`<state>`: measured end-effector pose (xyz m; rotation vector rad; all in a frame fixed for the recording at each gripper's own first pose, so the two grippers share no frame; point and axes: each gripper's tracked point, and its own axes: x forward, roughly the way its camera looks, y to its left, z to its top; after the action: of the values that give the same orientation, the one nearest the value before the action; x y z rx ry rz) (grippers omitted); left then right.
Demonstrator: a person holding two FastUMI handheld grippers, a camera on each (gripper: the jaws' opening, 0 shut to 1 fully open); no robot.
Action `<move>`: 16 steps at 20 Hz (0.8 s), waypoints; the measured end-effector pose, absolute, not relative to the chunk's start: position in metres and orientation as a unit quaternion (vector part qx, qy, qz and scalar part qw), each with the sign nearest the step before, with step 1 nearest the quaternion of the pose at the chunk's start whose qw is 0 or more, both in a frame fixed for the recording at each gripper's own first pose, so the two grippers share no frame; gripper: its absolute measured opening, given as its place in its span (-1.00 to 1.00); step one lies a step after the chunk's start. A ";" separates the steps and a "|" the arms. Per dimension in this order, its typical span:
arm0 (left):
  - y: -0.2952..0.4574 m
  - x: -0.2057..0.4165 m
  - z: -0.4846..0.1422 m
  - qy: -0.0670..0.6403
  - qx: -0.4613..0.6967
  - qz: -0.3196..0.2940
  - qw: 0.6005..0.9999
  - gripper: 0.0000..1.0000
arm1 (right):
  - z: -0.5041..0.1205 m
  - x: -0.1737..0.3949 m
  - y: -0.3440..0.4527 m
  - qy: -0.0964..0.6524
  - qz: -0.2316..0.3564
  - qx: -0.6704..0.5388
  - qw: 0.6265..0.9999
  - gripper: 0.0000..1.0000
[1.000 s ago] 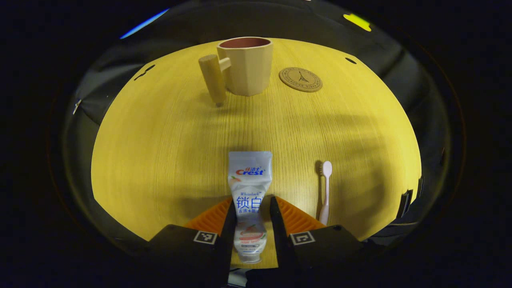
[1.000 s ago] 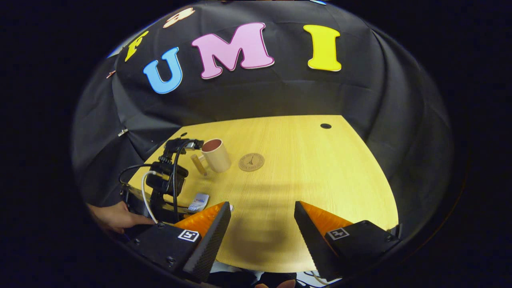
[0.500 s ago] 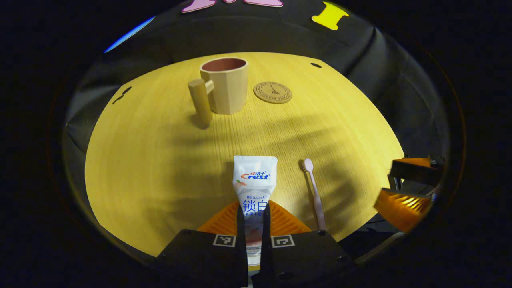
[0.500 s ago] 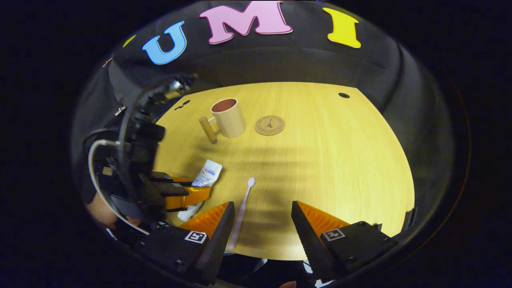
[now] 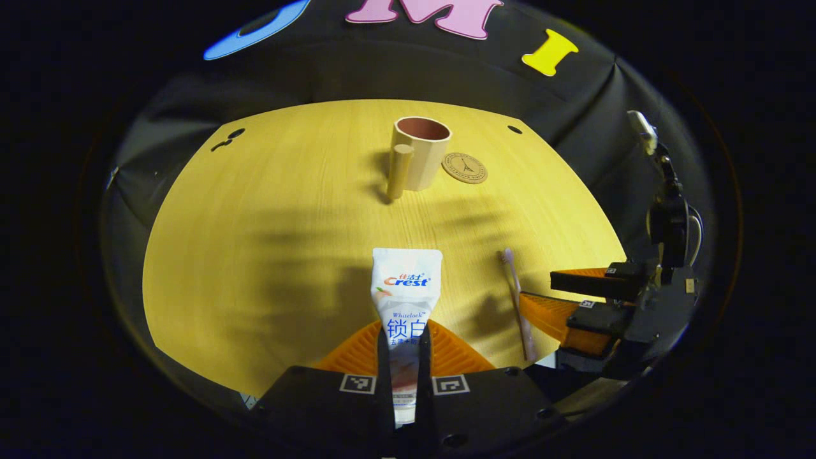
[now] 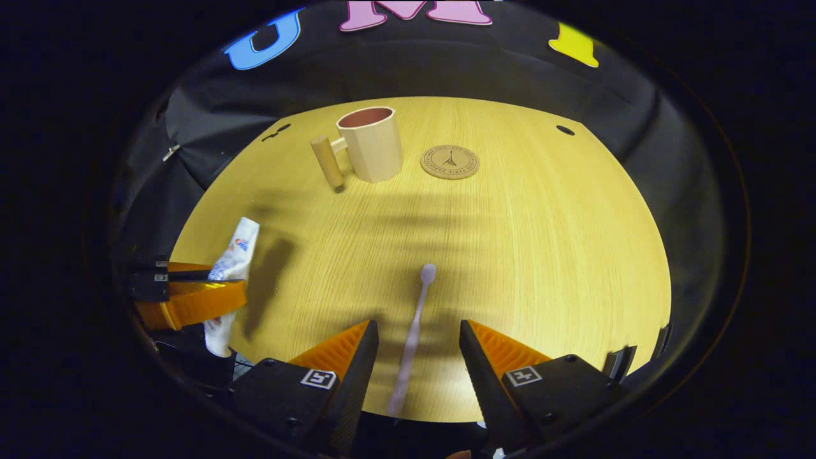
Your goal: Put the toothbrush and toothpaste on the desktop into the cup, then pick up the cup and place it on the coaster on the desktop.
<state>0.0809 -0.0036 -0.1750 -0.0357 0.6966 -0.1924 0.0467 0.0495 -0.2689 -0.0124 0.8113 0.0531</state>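
My left gripper [image 5: 404, 344] is shut on a white toothpaste tube [image 5: 405, 290] and holds it lifted above the yellow wooden desktop [image 5: 287, 210]. The same tube [image 6: 231, 255] hangs at the left of the right gripper view, pinched by the left gripper [image 6: 191, 296]. A pale pink toothbrush [image 6: 413, 331] lies flat on the desktop, its handle between the fingers of my open right gripper [image 6: 417, 357]; the fingers stand apart from it. The toothbrush [image 5: 517, 299] also lies beside the right gripper [image 5: 561, 306] in the left gripper view. A beige cup [image 6: 371, 143] with a wooden peg handle stands upright at the back, next to a round coaster [image 6: 449, 161].
The cup [image 5: 419, 153] and coaster [image 5: 465, 168] sit side by side near the far edge, a small gap between them. Cable holes [image 6: 565, 130] dot the desktop's back corners. Black cloth walls close in the booth behind the desk.
My left gripper has raised the toothpaste off the desk and swung left. My right gripper has moved in over the toothbrush, so the handle now lies between its open fingers.
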 end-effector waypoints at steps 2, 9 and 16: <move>0.009 0.074 -0.180 0.341 -0.019 -0.091 0.935 -0.65 | -0.277 0.048 0.048 0.410 0.007 -0.016 0.912 0.58; 0.031 0.062 -0.189 0.342 -0.034 -0.084 0.936 -0.65 | -0.296 0.053 0.051 0.446 -0.017 -0.032 0.894 0.09; 0.032 0.062 -0.198 0.340 -0.043 -0.083 0.936 -0.65 | -0.296 0.058 0.051 0.450 -0.015 -0.007 0.893 -0.31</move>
<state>0.0616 0.0318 -0.1980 -0.0870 0.6951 -0.1688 0.0578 0.0505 -0.2959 -0.0153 0.9327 -0.0306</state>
